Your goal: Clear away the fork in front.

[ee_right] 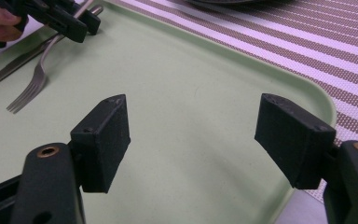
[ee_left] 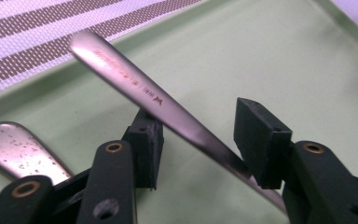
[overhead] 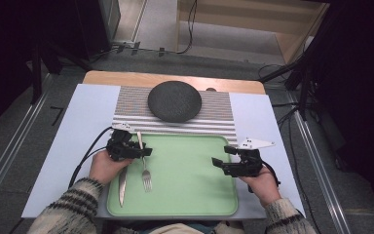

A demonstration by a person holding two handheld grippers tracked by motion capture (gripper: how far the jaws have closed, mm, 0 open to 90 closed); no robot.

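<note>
In the high view, nearest the camera, the person's patterned sleeves come in from the bottom edge, each hand holding a gripper. The left gripper sits over the left part of the green tray, its jaws straddling the handle of the fork, which lies with its tines toward the person. A knife lies just beside the fork on its left. The right gripper hovers over the tray's right part, jaws spread wide and empty. Beyond the tray a dark round plate rests on a striped placemat.

In the left gripper view, the pads stand apart around the fork handle; the handle leans against the left pad, the right pad is clear of it. The knife's handle end lies at lower left.

In the right gripper view, the two pads stand wide apart over bare tray, with the fork and left gripper farther off at upper left.
</note>
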